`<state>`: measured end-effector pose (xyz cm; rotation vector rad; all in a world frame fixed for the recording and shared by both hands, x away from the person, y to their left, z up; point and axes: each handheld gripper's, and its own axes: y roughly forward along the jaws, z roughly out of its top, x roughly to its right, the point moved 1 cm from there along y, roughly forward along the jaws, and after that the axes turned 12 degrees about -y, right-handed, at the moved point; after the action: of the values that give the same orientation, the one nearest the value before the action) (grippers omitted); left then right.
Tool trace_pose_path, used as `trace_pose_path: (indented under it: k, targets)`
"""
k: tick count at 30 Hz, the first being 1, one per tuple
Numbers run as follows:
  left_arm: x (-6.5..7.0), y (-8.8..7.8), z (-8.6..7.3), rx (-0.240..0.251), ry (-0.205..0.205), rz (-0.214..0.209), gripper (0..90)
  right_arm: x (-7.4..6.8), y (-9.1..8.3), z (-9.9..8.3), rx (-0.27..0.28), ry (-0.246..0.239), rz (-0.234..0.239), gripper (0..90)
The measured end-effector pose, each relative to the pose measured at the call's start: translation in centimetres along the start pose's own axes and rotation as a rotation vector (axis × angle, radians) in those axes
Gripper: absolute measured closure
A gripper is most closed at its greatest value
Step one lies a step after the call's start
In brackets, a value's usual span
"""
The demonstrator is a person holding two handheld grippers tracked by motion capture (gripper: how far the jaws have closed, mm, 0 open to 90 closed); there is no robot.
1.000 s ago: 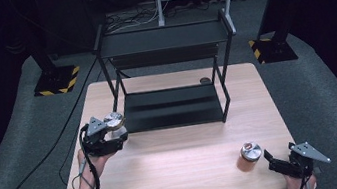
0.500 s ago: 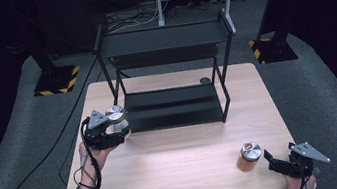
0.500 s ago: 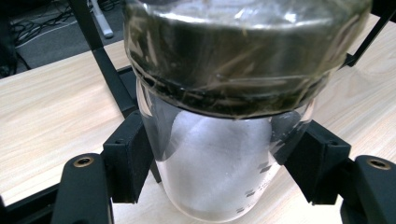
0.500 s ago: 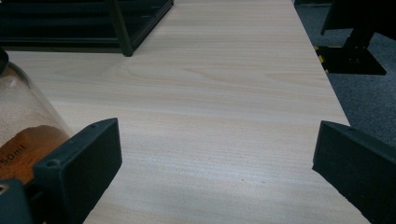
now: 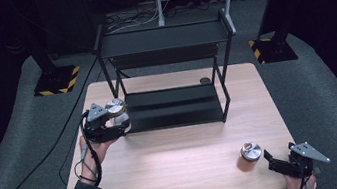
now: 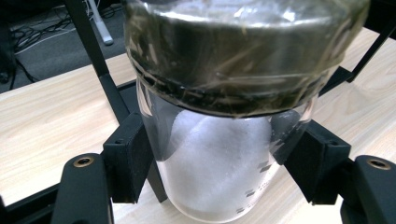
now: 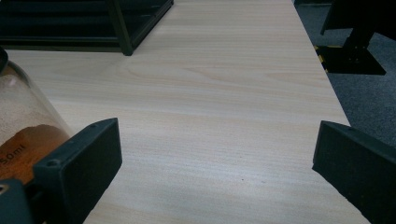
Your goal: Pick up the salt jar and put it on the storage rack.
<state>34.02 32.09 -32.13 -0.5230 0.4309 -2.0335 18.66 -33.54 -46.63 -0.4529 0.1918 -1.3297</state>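
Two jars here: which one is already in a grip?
The jar of white powder, clamped by the left gripper beside the black rack. The orange-powder jar stands free on the table, beside the open right gripper.

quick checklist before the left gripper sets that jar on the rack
1. Grip on the jar of white powder: left gripper pads press both sides. Ok.
2. Lid on the jar: in place. Ok.
3. Lower shelf of the black rack bare where the jar would go. Ok.
4. Jar clear of the rack's post: very close in the high view. Cannot tell.
5. Right gripper open, apart from the jar of orange powder, far from the rack. Ok.
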Motion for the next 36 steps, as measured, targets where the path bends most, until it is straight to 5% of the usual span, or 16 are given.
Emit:
trace_pose_path:
  k: [36]
  targets:
    - [0.2,0.4,4.4,0.053,0.015,-0.022,30.3,0.0,0.1,0.1,-0.006,-0.003,0.003,0.0]
